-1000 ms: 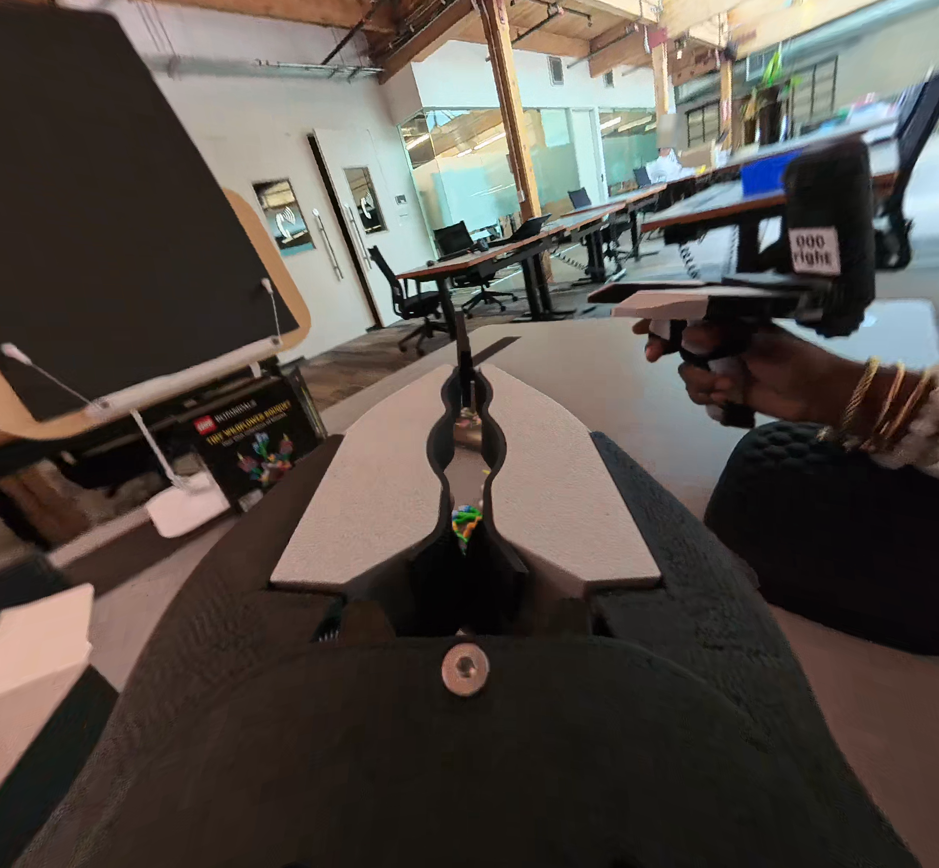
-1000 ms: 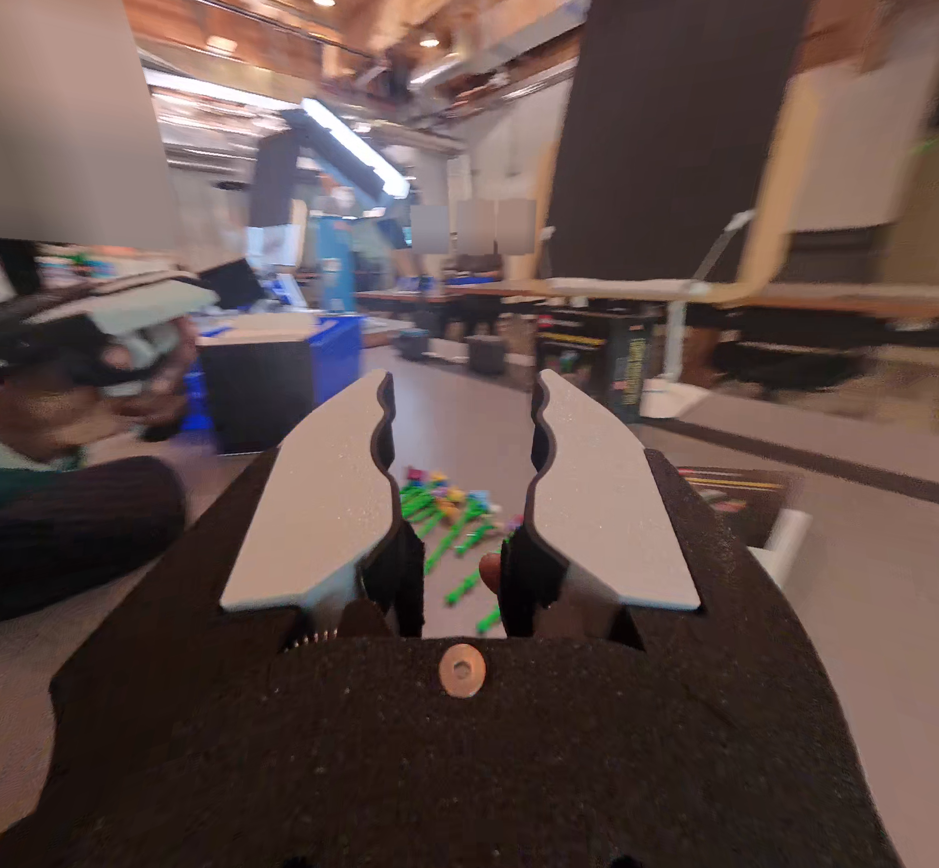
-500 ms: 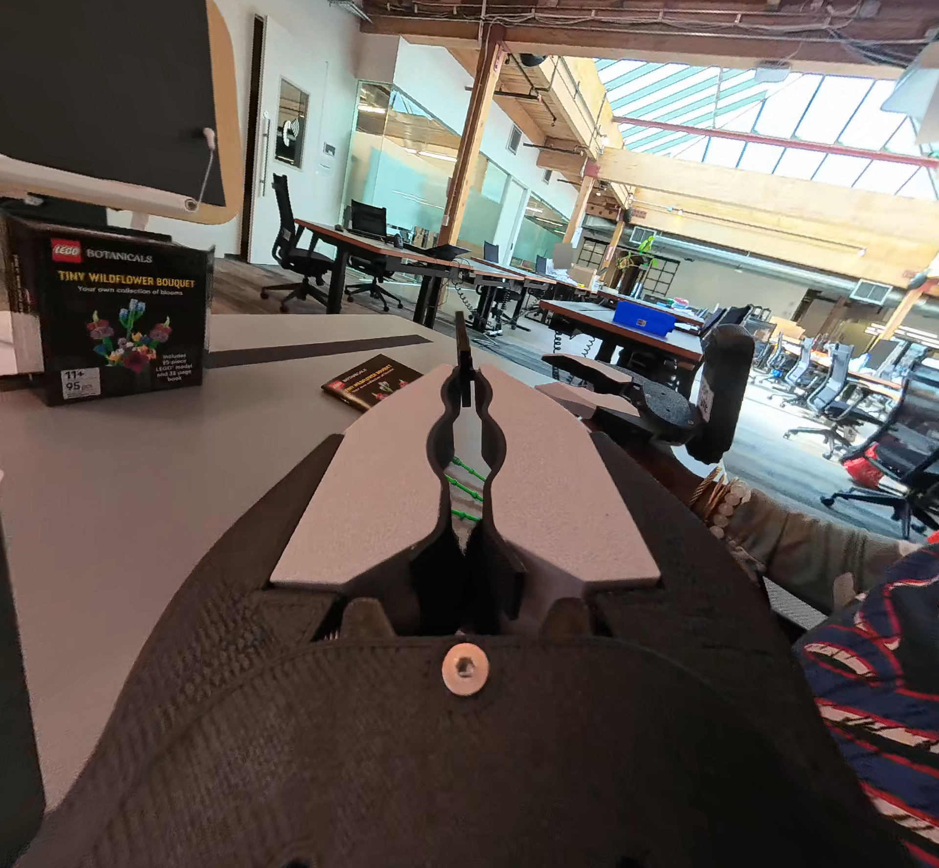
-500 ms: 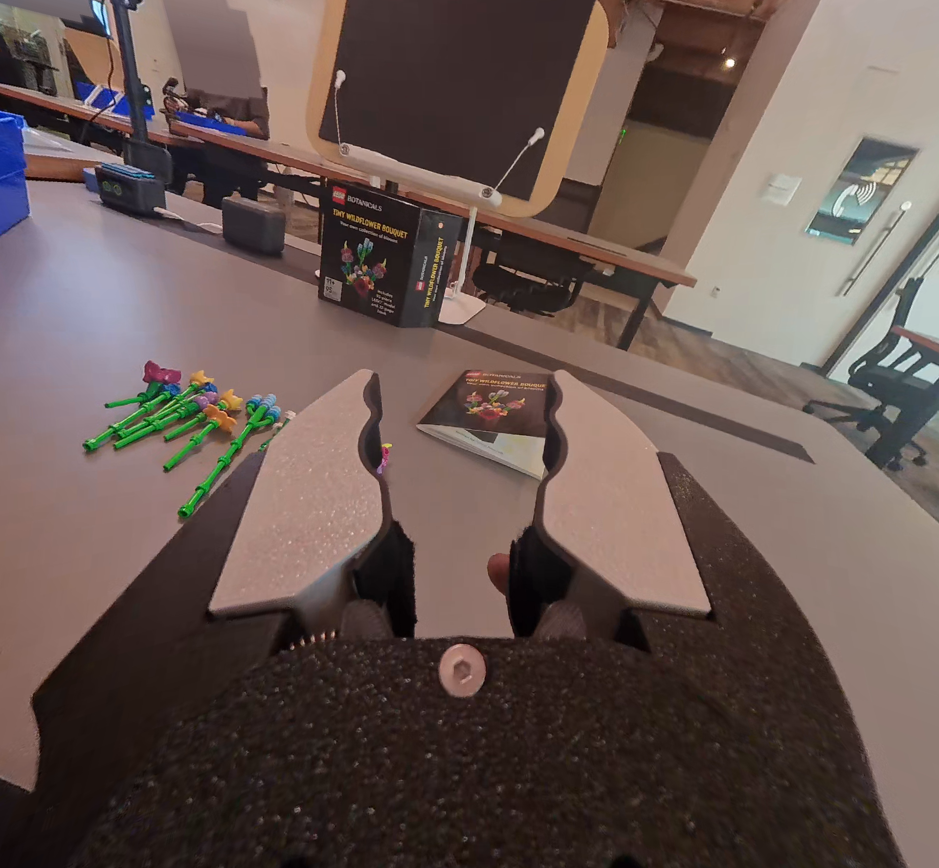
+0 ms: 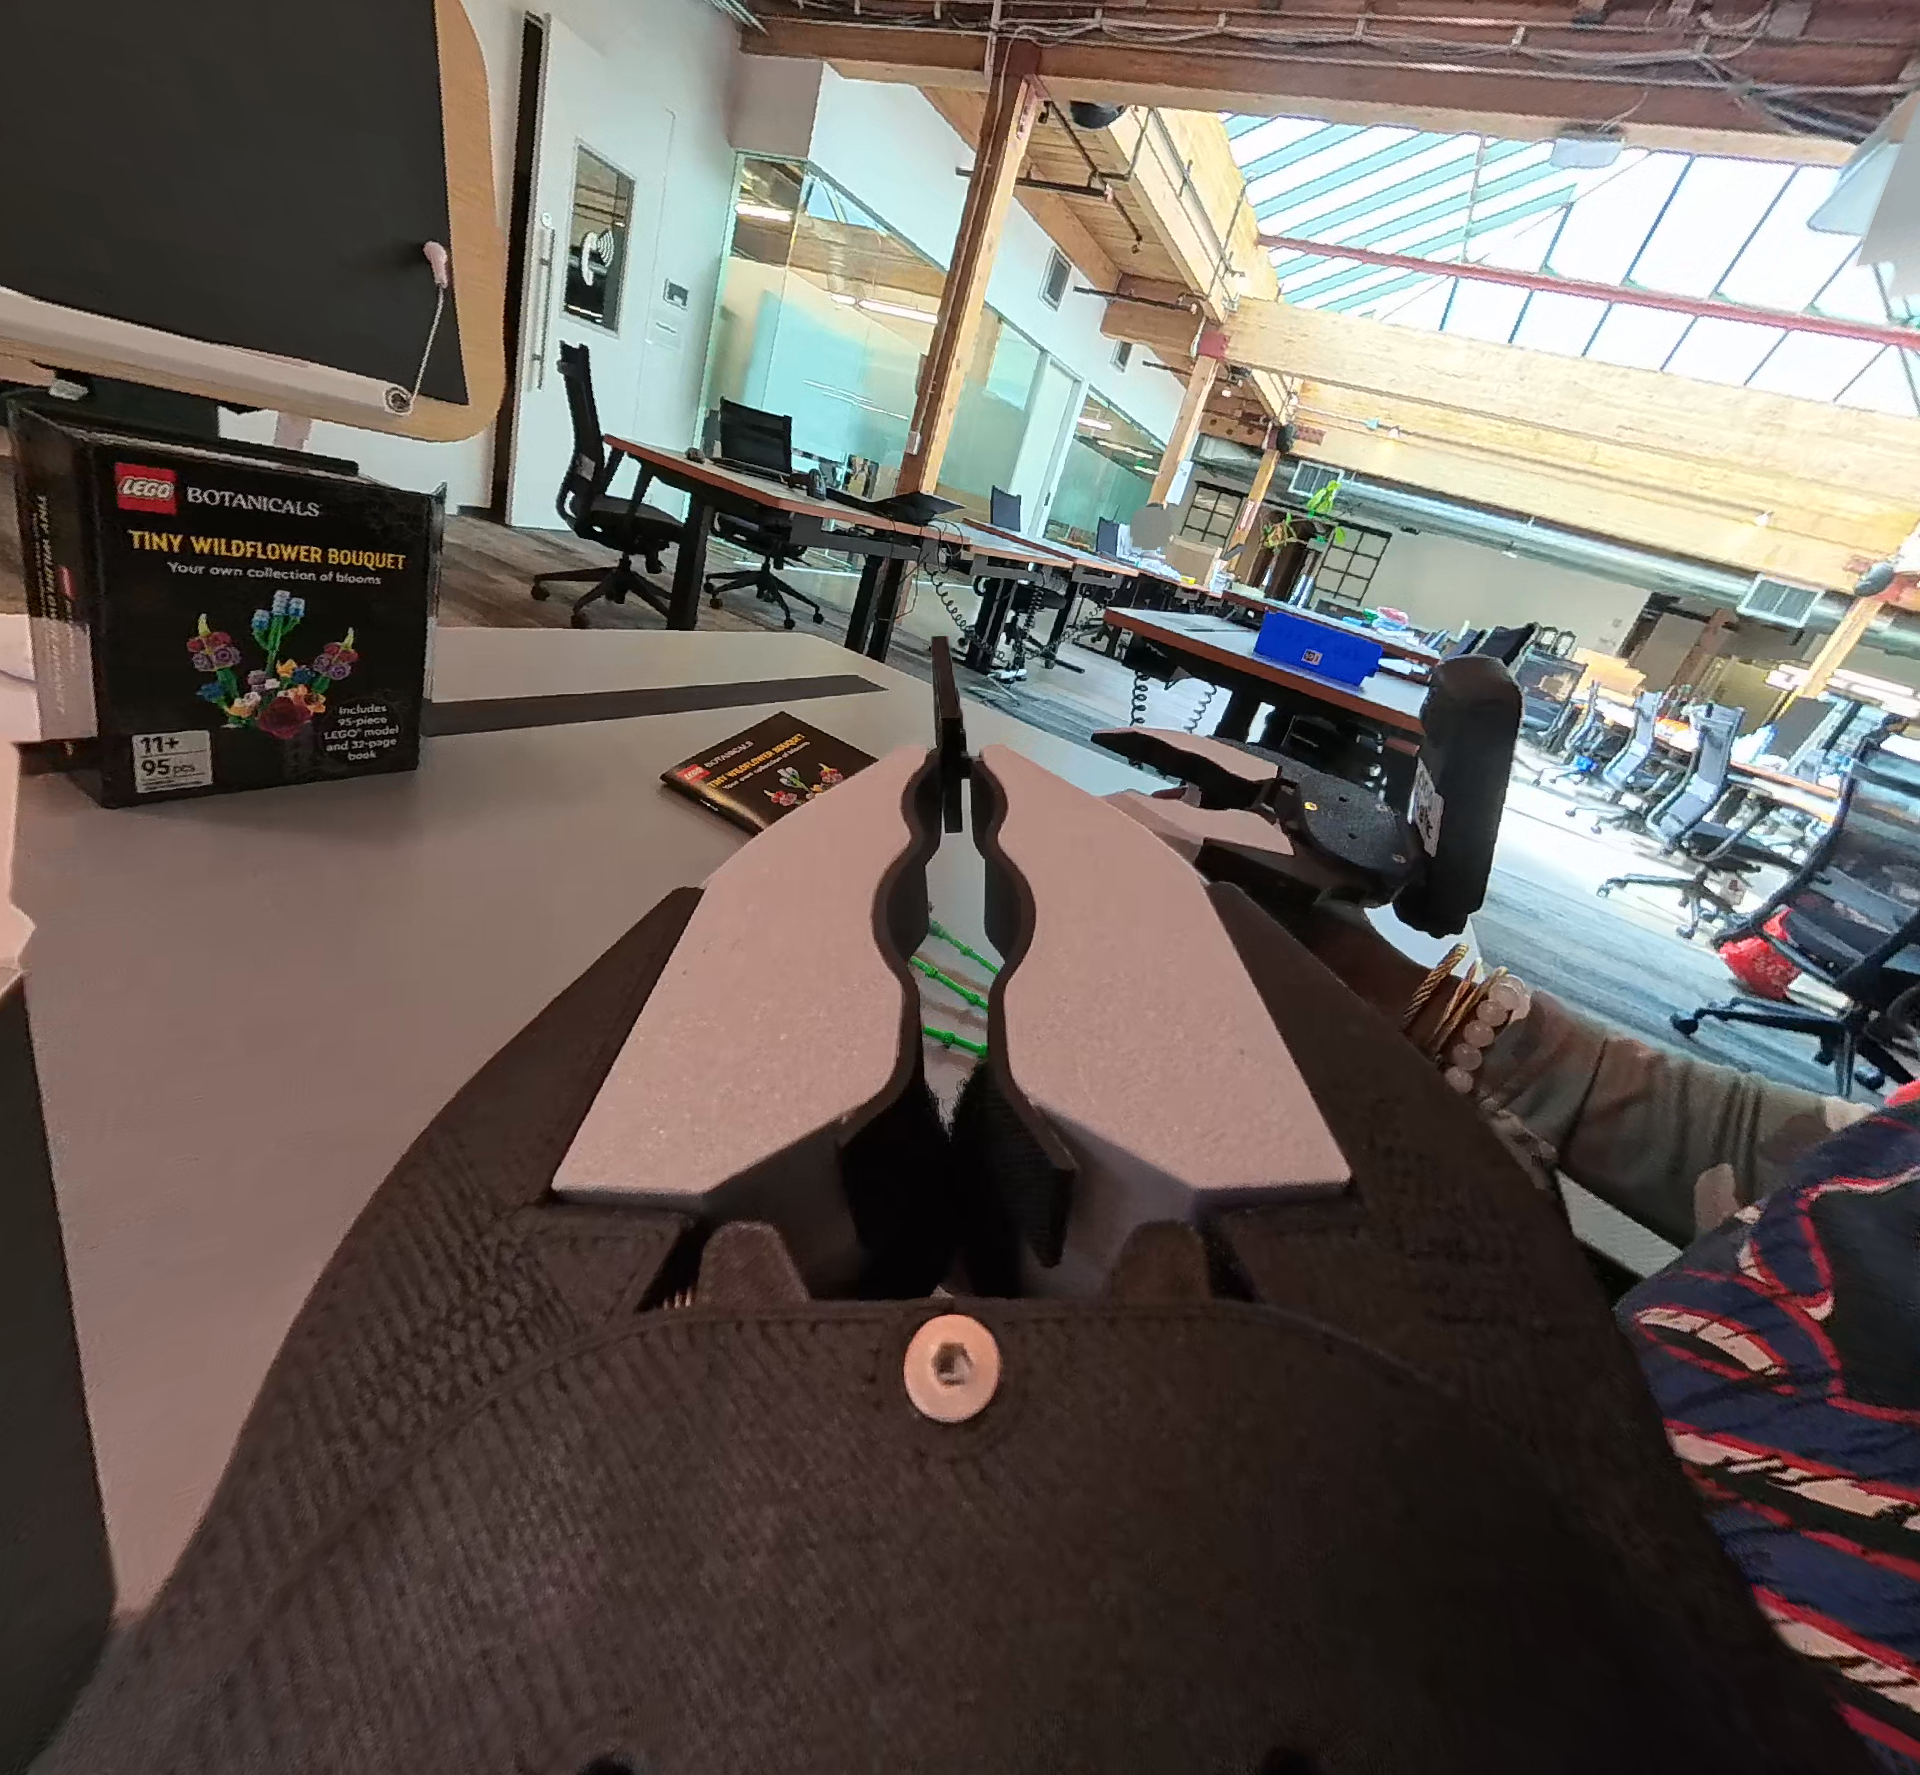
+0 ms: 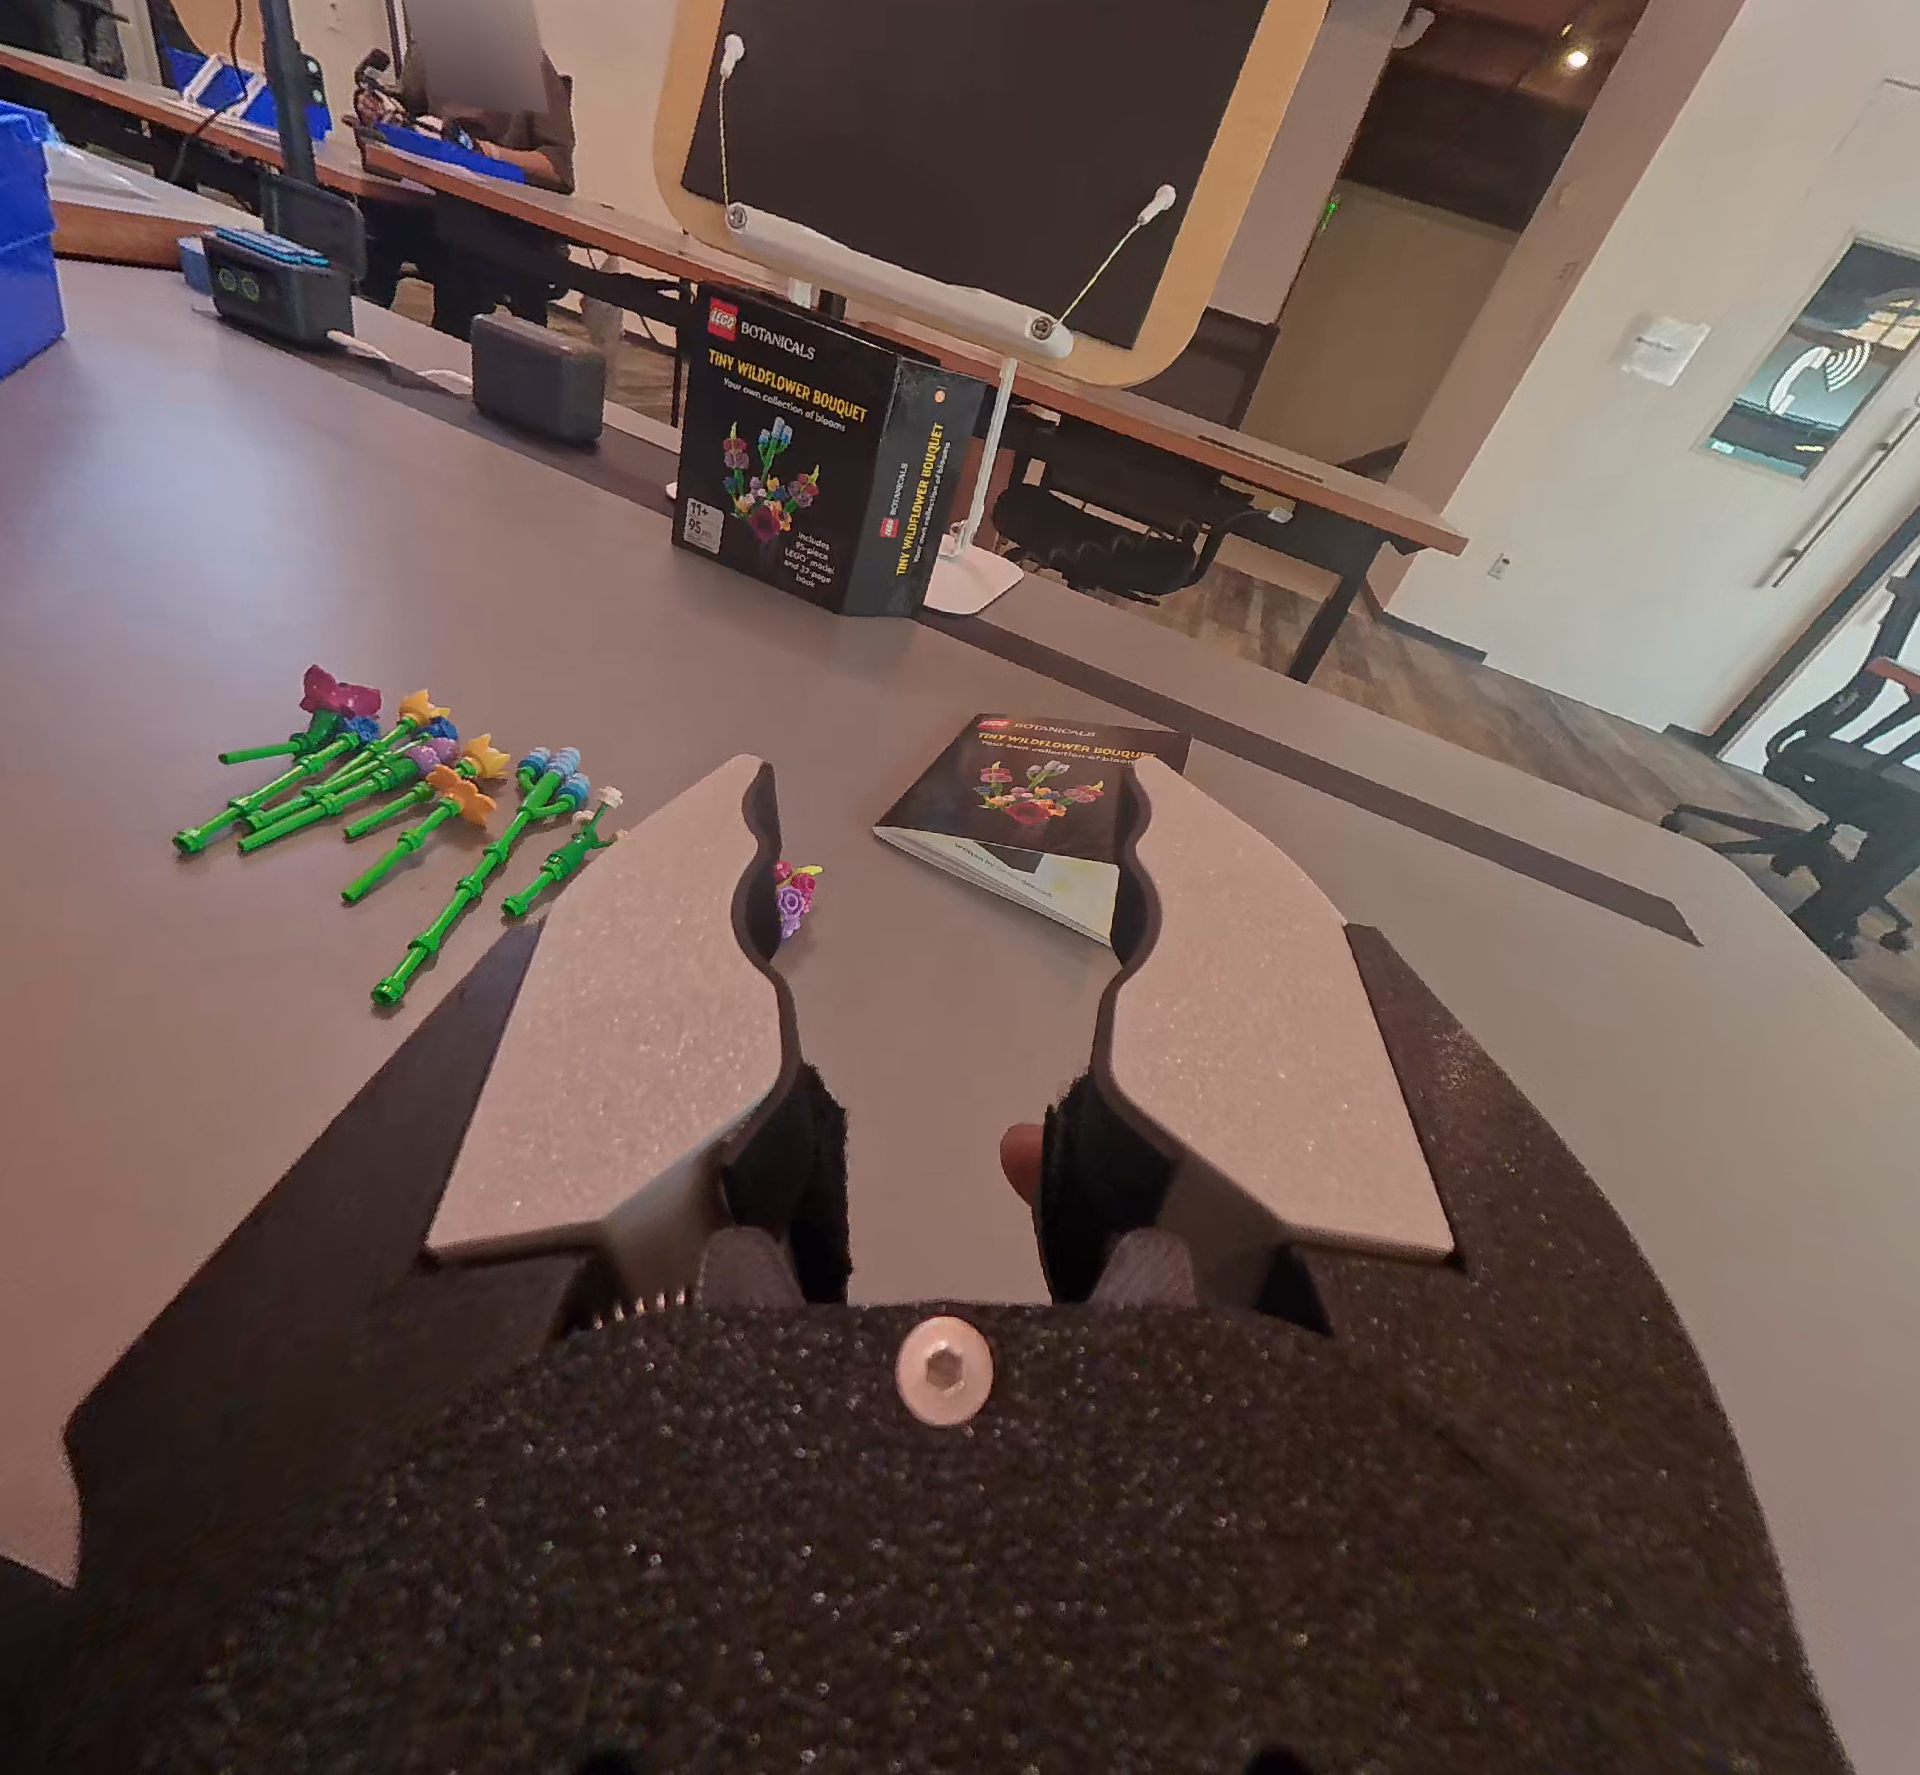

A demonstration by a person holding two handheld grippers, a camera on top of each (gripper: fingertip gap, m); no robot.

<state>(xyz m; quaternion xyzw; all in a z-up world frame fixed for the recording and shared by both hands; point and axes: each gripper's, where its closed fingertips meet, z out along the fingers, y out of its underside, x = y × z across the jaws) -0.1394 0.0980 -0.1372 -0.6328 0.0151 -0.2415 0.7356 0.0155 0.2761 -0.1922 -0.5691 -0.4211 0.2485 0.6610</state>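
Observation:
My left gripper (image 5: 948, 761) is shut on a thin black flat piece (image 5: 945, 723) that sticks up past its tips, held above the grey table (image 5: 312, 946). My right gripper (image 6: 948, 775) is open and empty, low over the table. A small purple brick flower (image 6: 795, 894) lies just inside its left finger. Several brick flowers with green stems (image 6: 416, 811) lie to its left. Some green stems (image 5: 951, 987) show through the left gripper's gap. The right gripper (image 5: 1205, 769), in a hand, also shows in the left wrist view.
A black toy box (image 6: 821, 468) stands at the table's far side, in front of a dark board on a white stand (image 6: 997, 94). A black booklet (image 6: 1039, 811) lies ahead of the right gripper. Grey cases (image 6: 535, 375) sit far left. The table edge (image 6: 1558, 852) runs at the right. The left gripper's tips are roughly 25 cm from the right gripper's.
Both views swung round from a second ago and then steadied on the table. The right gripper came lower over the table with its jaws a little wider. The left gripper stayed shut on the black piece.

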